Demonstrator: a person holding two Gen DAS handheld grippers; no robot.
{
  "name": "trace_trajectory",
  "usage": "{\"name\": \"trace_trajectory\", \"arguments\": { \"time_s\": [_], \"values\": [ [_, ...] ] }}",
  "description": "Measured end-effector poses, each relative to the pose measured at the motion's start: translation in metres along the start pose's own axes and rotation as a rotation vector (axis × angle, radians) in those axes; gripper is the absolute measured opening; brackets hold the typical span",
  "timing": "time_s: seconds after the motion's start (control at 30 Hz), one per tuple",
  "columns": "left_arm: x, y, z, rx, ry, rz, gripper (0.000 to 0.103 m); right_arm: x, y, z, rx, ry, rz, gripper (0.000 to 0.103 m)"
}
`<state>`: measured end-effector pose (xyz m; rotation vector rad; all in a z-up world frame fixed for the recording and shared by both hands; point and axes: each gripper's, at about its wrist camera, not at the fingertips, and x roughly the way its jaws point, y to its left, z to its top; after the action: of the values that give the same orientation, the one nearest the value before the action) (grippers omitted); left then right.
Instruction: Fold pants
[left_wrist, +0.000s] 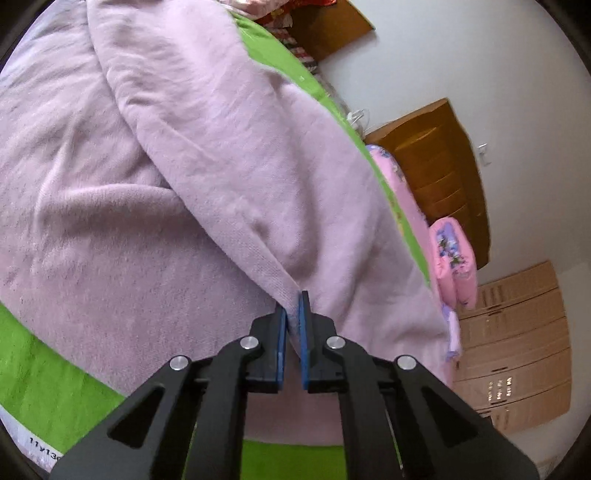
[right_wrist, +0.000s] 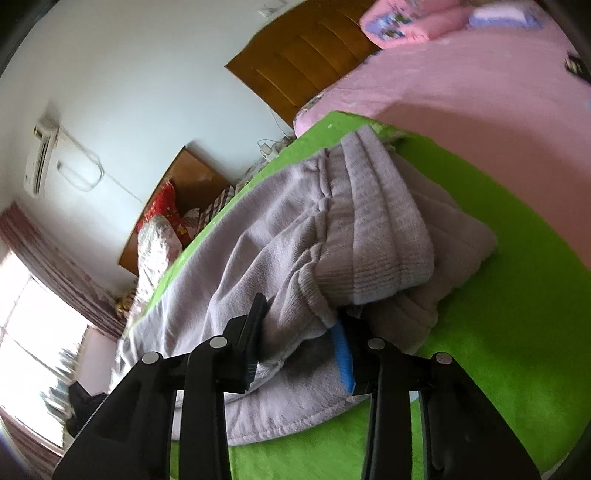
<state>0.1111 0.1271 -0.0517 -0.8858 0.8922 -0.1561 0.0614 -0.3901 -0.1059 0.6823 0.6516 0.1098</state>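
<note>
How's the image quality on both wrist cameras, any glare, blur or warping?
Left wrist view: strong fisheye bending, dark corners, even daylight; the pants are sharp and the wardrobe at the rim is smeared. Right wrist view: the window is blown out white, the pink bedding is soft, and the straight edges of the green mat curve.

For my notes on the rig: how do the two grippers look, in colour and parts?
Both look alike: the left gripper and the right gripper have matte black angular arms with triangular cut-outs, round silver pivot pins, and flat blue pads on the fingers. No cables, markings or sleeves show.

Pants on green mat
</note>
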Motion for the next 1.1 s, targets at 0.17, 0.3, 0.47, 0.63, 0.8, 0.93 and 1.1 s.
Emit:
{"name": "trace_trajectory", "arguments": {
  "time_s": [0.17,0.3,0.47,0.63,0.8,0.93,1.1],
  "values": [
    [-0.059,-0.038,0.0,0.153,-0.167,-0.112,0.005,-0.026,0.037,0.035,-0.182,-0.072,0.066,0.023],
    [-0.092,-0.049,-0.025,0.272,-0.197,-0.121,0.005,-0.046,0.031,0.047,-0.259,-0.089,0.096,0.023],
    [-0.03,-0.011,-0.047,0.247,-0.014,0.02,0.006,-0.008,-0.032,0.016,-0.114,0.097,0.007,0.022],
    [-0.019,-0.012,-0.046,0.258,0.0,0.055,0.014,-0.017,-0.047,0.01,-0.009,0.076,0.055,0.028],
    [-0.016,-0.016,-0.043,0.246,-0.014,0.058,0.034,-0.021,-0.044,0.005,0.0,0.06,0.066,0.042],
    [-0.016,-0.013,-0.046,0.259,-0.025,0.061,0.029,-0.024,-0.035,0.002,0.004,0.048,0.071,0.05],
    [-0.017,-0.006,-0.048,0.273,-0.03,0.075,0.016,-0.019,-0.035,-0.003,-0.018,0.043,-0.005,0.031]
  ]
}}
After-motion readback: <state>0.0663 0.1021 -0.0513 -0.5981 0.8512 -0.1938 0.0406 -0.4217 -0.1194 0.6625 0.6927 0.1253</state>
